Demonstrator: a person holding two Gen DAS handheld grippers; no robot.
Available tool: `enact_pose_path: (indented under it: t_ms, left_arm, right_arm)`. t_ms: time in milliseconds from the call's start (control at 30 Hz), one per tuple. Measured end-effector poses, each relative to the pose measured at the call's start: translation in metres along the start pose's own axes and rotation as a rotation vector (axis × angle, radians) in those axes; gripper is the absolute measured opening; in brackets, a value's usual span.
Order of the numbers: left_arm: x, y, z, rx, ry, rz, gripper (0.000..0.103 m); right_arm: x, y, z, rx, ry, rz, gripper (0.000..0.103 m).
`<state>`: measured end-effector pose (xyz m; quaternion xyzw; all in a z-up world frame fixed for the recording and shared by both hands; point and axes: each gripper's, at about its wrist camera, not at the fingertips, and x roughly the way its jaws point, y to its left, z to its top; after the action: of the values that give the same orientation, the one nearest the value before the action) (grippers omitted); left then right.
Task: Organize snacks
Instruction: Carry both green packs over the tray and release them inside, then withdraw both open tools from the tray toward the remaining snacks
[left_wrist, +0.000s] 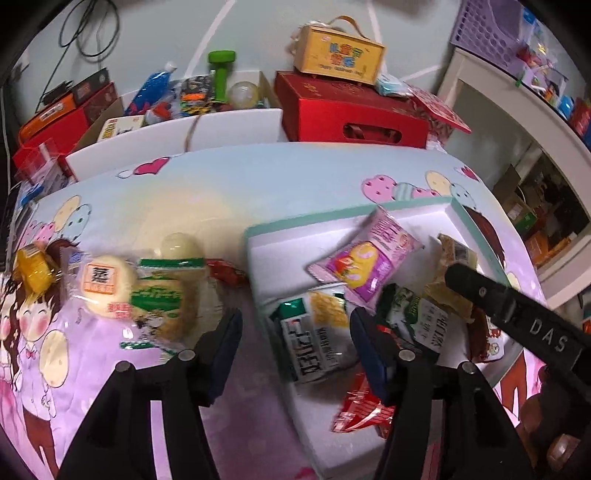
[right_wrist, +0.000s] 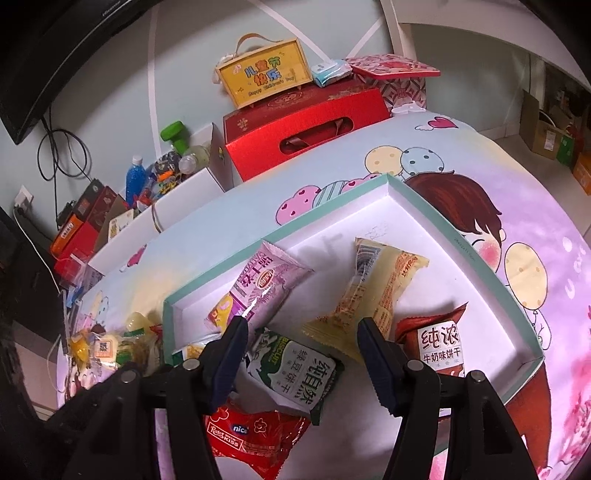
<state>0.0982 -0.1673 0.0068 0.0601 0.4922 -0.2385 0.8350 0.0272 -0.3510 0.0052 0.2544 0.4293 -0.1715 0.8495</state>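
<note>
A shallow white tray with a teal rim (left_wrist: 332, 218) (right_wrist: 436, 221) lies on the cartoon-print tablecloth. It holds a pink packet (left_wrist: 364, 260) (right_wrist: 258, 291), a white-and-green biscuit packet (left_wrist: 317, 332) (right_wrist: 295, 373), a yellow packet (right_wrist: 373, 288), a brown milk-biscuit packet (right_wrist: 439, 343) and a red packet (left_wrist: 360, 410) (right_wrist: 255, 435). Left of the tray lie loose snacks: a round bun (left_wrist: 105, 286), a green-labelled cake (left_wrist: 162, 295) and a yellow sweet (left_wrist: 31, 271). My left gripper (left_wrist: 295, 332) is open and empty above the tray's left part. My right gripper (right_wrist: 299, 338) (left_wrist: 524, 317) is open and empty above the packets.
A red gift box (left_wrist: 351, 110) (right_wrist: 295, 122) with a yellow handled box (left_wrist: 338, 51) (right_wrist: 260, 77) on top stands behind the table. A white bin of toys (left_wrist: 177, 129) (right_wrist: 177, 184) stands to its left. White shelving (left_wrist: 517, 122) is at the right.
</note>
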Motion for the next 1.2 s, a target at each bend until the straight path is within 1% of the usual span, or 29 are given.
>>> enact_pose_path:
  t_ms: [67,167,233,300,333,367,400,533,600,667,700,767,1033,1100,1133,1200]
  left_arm:
    - [-0.001,0.008,0.0,-0.024,0.002,0.019,0.068]
    - [0.001,0.022,0.0,-0.072,0.013,0.048,0.068]
    - [0.003,0.032,-0.001,-0.107,0.026,0.072,0.068]
    - [0.006,0.04,-0.003,-0.132,0.042,0.105,0.069]
    - [0.007,0.043,-0.003,-0.139,0.047,0.117,0.072]
    - [0.008,0.045,-0.004,-0.145,0.05,0.128,0.081]
    - [0.009,0.047,-0.005,-0.152,0.051,0.139,0.083]
    - [0.011,0.054,-0.007,-0.165,0.052,0.167,0.085]
    - [0.011,0.056,-0.008,-0.16,0.054,0.179,0.089]
    - [0.011,0.056,-0.009,-0.159,0.053,0.187,0.09]
    - [0.012,0.057,-0.009,-0.159,0.053,0.188,0.09]
    - [0.012,0.057,-0.009,-0.159,0.053,0.19,0.09]
    - [0.009,0.062,-0.009,-0.169,0.041,0.2,0.091]
    - [0.007,0.063,-0.009,-0.176,0.036,0.196,0.096]
    - [0.005,0.064,-0.009,-0.179,0.03,0.196,0.102]
    - [0.001,0.067,-0.009,-0.185,0.017,0.193,0.102]
  right_arm:
    - [0.003,0.002,-0.001,-0.014,0.013,-0.017,0.066]
    - [0.007,0.006,-0.003,-0.04,0.026,-0.045,0.069]
    - [0.009,0.01,-0.004,-0.063,0.031,-0.064,0.076]
    - [0.01,0.014,-0.005,-0.088,0.033,-0.085,0.079]
    - [0.011,0.016,-0.006,-0.102,0.033,-0.095,0.082]
    - [0.012,0.017,-0.007,-0.11,0.033,-0.098,0.084]
    - [0.012,0.019,-0.007,-0.118,0.032,-0.1,0.086]
    - [0.013,0.023,-0.009,-0.139,0.034,-0.104,0.087]
    - [0.015,0.025,-0.009,-0.144,0.037,-0.106,0.088]
    - [0.015,0.026,-0.01,-0.148,0.038,-0.104,0.095]
    - [0.015,0.026,-0.01,-0.149,0.035,-0.103,0.103]
    - [0.013,0.028,-0.01,-0.153,0.02,-0.097,0.103]
    - [0.012,0.031,-0.01,-0.156,0.017,-0.092,0.103]
    - [0.011,0.032,-0.01,-0.156,0.013,-0.086,0.103]
    - [0.01,0.033,-0.01,-0.157,0.01,-0.081,0.103]
    - [0.009,0.035,-0.011,-0.156,0.0,-0.065,0.103]
